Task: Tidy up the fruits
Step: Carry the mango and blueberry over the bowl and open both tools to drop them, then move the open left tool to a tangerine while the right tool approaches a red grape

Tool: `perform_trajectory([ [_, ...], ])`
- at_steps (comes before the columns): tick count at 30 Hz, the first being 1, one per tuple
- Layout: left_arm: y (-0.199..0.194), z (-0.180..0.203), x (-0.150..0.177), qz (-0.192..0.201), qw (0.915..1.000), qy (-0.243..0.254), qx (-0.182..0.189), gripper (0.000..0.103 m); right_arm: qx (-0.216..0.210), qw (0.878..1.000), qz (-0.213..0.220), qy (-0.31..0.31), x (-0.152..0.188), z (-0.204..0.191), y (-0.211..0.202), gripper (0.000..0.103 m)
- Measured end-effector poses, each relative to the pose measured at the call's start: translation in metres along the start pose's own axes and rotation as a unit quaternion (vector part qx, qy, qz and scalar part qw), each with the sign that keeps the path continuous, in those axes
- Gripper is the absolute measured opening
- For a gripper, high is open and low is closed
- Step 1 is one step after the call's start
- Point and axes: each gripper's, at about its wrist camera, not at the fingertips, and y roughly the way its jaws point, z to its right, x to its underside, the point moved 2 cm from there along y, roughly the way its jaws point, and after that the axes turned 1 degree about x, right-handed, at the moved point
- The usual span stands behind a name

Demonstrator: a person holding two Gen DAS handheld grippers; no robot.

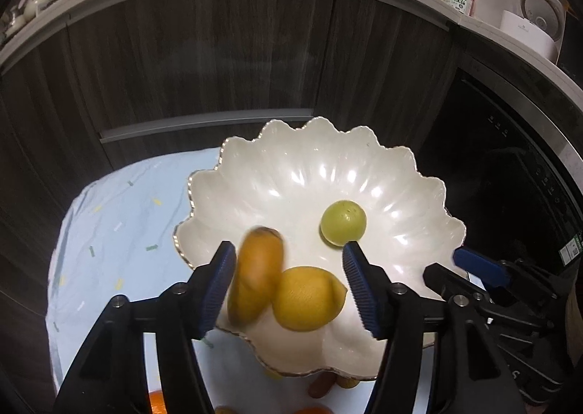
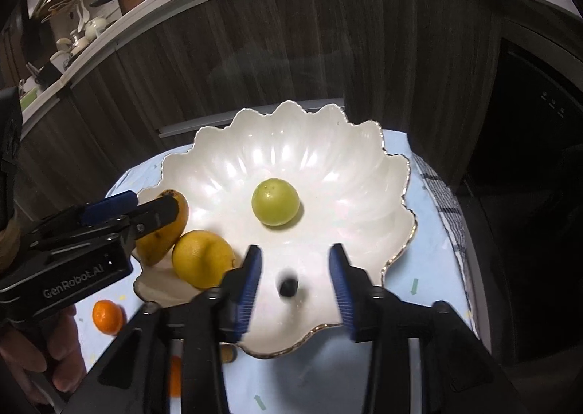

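A white scalloped bowl (image 1: 382, 173) (image 2: 349, 159) stands on a light blue cloth. In it lie a green round fruit (image 1: 343, 221) (image 2: 276, 201), a yellow lemon (image 1: 309, 299) (image 2: 202, 257) and a small dark berry (image 2: 288, 286), blurred. A motion-blurred orange-yellow mango (image 1: 257, 273) (image 2: 164, 232) is between my open left gripper's (image 1: 288, 286) (image 2: 145, 210) fingers, at the bowl's left rim beside the lemon, apparently free. My right gripper (image 2: 295, 286) (image 1: 459, 264) is open over the bowl's near side, above the berry.
A small orange (image 2: 106, 316) lies on the cloth (image 1: 120, 232) left of the bowl. More fruit pieces show under the bowl's near rim (image 1: 322, 385). Dark cabinet fronts (image 1: 218, 60) and a black appliance (image 1: 510, 177) stand close behind. A checked towel (image 2: 448, 210) lies at right.
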Motion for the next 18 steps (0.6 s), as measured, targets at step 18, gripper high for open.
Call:
perform_trajectory([
  [18,-0.060,-0.010,0.042,0.020,0.9990,-0.010,-0.040,0.081,0.021,0.999,0.024,-0.026,0.033,-0.015,-0.055,0.059],
])
